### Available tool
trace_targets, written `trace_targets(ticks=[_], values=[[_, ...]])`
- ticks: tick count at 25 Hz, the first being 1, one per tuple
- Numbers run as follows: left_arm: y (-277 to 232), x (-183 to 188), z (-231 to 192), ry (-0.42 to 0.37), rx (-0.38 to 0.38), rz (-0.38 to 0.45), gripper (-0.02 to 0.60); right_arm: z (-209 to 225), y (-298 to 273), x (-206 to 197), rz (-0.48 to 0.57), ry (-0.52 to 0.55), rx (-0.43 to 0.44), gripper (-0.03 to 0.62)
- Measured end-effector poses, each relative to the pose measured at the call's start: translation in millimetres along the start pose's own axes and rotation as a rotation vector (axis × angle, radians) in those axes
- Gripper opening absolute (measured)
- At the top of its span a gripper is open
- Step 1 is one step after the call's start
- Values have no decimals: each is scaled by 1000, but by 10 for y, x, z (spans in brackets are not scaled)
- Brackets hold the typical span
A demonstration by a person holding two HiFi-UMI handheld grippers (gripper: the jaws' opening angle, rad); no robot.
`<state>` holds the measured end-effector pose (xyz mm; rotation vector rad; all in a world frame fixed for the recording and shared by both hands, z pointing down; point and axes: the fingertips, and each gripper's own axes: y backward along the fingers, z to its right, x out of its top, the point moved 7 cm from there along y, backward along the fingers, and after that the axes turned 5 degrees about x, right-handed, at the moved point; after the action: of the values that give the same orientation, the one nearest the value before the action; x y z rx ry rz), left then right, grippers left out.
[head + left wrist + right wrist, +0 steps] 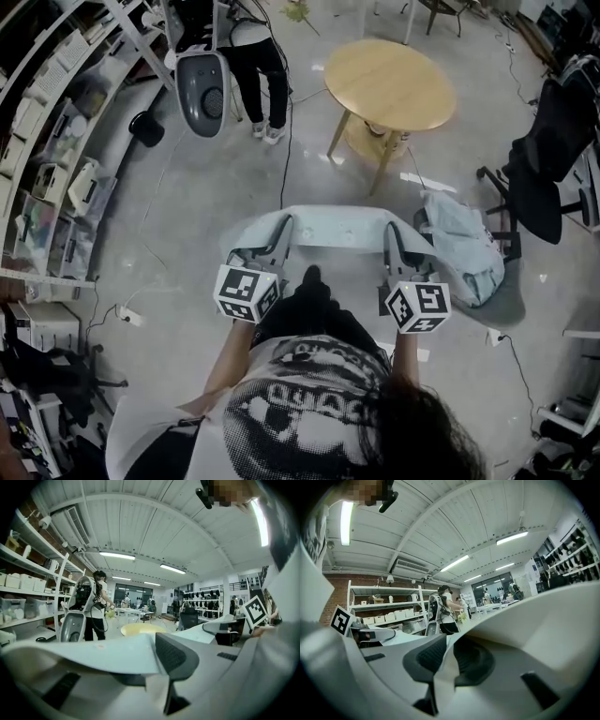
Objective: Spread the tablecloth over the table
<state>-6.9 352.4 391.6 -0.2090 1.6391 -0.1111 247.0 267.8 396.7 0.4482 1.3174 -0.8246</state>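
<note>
The tablecloth (342, 228) hung stretched in the air between our two tools, above the floor (187, 216) and well apart from the round wooden table (389, 82) ahead of us. Our left tool (278, 234) was pinched narrow on one end of the cloth's upper edge. Our right tool (396, 236) gripped the other end, with fabric pressed between its dark pads (429, 656). A crumpled pale bundle (459, 246) lay on the floor near our right tool.

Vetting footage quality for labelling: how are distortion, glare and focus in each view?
Head view: even light, sharp, mild bowing at edges. Left gripper view: heavy fisheye, ceiling lamp blown out, nearby tablecloth soft. Right gripper view: same fisheye, ceiling lamp glaring.
</note>
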Motion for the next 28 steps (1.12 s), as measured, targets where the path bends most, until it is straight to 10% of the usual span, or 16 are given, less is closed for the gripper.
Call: trace_targets(ticks=[28], values=[[-1992,453,-1725,37,49,5,64,589,-2732,521,-73,-85,97,49]])
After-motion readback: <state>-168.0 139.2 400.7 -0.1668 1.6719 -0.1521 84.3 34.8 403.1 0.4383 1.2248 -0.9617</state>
